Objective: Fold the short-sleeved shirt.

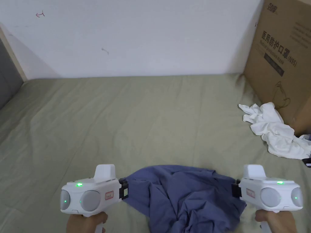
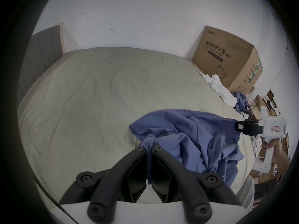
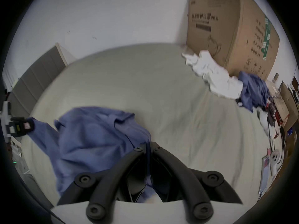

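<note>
Nearest, low in the head view: left gripper (image 1: 124, 191) clamped on one edge of the blue short-sleeved shirt (image 1: 185, 197), right gripper (image 1: 235, 188) clamped on the opposite edge, a hand under each handle. Seen from the left gripper view, both jaws closed together with a bunched strip of blue cloth pinched between them at the tips (image 2: 148, 148). Same from the right gripper view: jaws drawn together on a thin fold of the fabric (image 3: 148, 146). Held up between the two, spread along its top edge, sagging and crumpled through the middle, lower folds bunched toward the near edge of the bed (image 1: 106, 121); whether the hanging part touches the sheet, hard to say from this angle. Under and beyond it, a wide stretch of pale olive sheet, lightly creased. Farther right, a rumpled white garment (image 1: 275, 130) lying on the sheet, just beside a large cardboard box (image 1: 282, 57) standing at the bed's far right corner. Past the white one in the right gripper view, another blue garment (image 3: 254, 90) heaped at the bed's edge, touching it. At the back, a plain white wall (image 1: 136, 36).
</note>
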